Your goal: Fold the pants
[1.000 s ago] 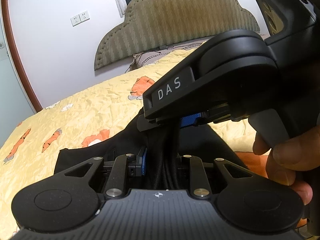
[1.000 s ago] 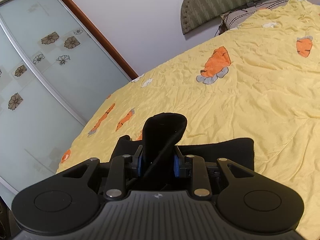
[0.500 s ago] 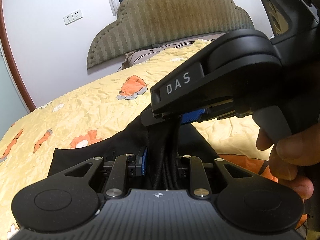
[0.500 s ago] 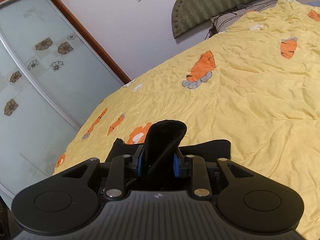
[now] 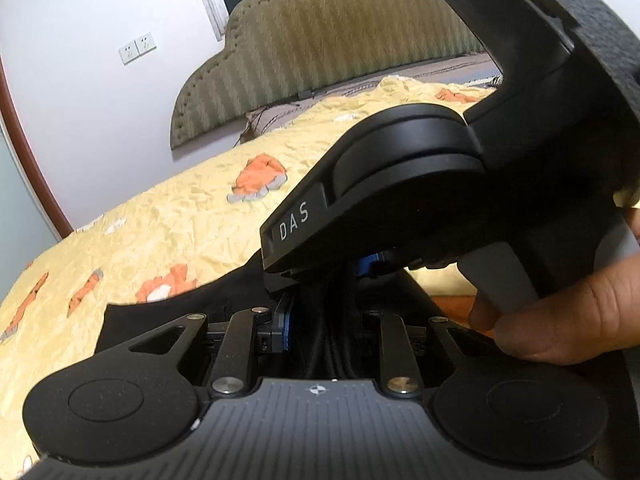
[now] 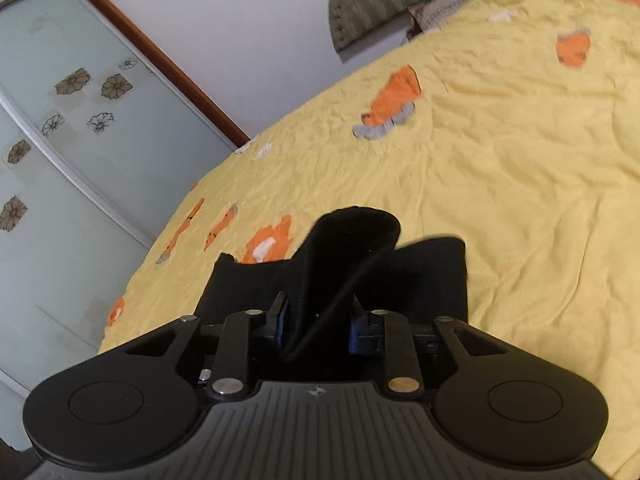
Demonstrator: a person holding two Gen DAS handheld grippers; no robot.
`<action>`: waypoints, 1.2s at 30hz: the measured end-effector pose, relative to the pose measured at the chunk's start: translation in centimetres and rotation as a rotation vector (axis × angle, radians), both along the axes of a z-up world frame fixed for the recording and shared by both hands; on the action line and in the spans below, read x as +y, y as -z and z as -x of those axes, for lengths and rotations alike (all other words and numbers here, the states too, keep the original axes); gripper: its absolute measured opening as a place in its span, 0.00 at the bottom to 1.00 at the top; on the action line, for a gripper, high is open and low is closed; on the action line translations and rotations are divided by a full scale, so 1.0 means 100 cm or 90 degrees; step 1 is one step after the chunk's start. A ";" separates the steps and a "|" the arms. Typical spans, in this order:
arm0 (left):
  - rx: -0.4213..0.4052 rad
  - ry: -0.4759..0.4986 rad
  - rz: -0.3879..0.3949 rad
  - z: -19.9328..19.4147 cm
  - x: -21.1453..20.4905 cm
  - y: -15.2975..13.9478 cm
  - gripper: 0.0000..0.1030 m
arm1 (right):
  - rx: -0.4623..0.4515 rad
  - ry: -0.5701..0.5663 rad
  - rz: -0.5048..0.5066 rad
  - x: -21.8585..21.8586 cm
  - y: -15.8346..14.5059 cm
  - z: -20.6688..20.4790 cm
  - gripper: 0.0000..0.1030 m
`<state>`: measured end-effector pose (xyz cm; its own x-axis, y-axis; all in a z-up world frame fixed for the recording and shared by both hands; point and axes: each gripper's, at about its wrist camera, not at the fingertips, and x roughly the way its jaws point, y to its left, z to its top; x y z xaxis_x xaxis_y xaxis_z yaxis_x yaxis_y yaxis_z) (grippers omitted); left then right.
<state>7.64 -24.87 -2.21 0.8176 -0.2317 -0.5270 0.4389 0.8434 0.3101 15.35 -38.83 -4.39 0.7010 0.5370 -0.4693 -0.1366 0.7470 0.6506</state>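
Pants point(image 6: 336, 276): black, partly lying on the yellow carrot-print bedspread point(image 6: 500, 160), partly lifted by both tools.

Left gripper point(image 5: 324, 328): jaws narrow, clamped on a bunched vertical fold of the black fabric; blue pad point(image 5: 283, 326) visible on its left finger, pressed against the cloth.

Right gripper point(image 6: 316, 320): also narrow, pinching a thick fold that stands up between the fingers and curls over at the top. In the left wrist view it sits just above and beside the left one, gripping the same bunch, person's hand point(image 5: 568, 316) on its trigger.

Padded headboard point(image 5: 320, 48) at the far end of the bed.
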 end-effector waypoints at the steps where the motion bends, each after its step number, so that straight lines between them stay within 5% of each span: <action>1: -0.006 0.000 0.002 0.000 -0.001 -0.002 0.25 | -0.009 -0.003 0.008 0.000 -0.004 0.001 0.25; 19: 0.015 0.035 0.026 -0.009 -0.014 -0.003 0.24 | 0.005 -0.004 0.009 -0.028 -0.001 -0.003 0.25; 22: 0.025 0.057 0.007 -0.006 -0.017 -0.004 0.35 | 0.025 0.014 -0.006 -0.033 0.005 -0.006 0.25; 26: -0.004 0.090 0.006 0.015 -0.007 -0.018 0.57 | 0.050 0.038 -0.008 -0.041 0.012 -0.003 0.40; 29: 0.007 0.100 0.057 0.023 0.022 -0.038 0.76 | 0.044 0.068 0.021 -0.051 0.007 0.009 0.51; 32: 0.011 0.040 0.093 0.012 0.063 -0.052 0.77 | 0.029 0.139 0.145 -0.054 -0.008 0.026 0.51; 36: 0.016 -0.134 0.134 -0.026 0.120 -0.062 0.78 | -0.030 0.174 0.234 -0.041 -0.036 0.039 0.53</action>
<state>10.20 -12.89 4.00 0.8463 -0.1648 -0.5066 0.2526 0.9614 0.1092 11.49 -42.90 -0.75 0.8189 0.1327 -0.5584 0.0746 0.9400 0.3328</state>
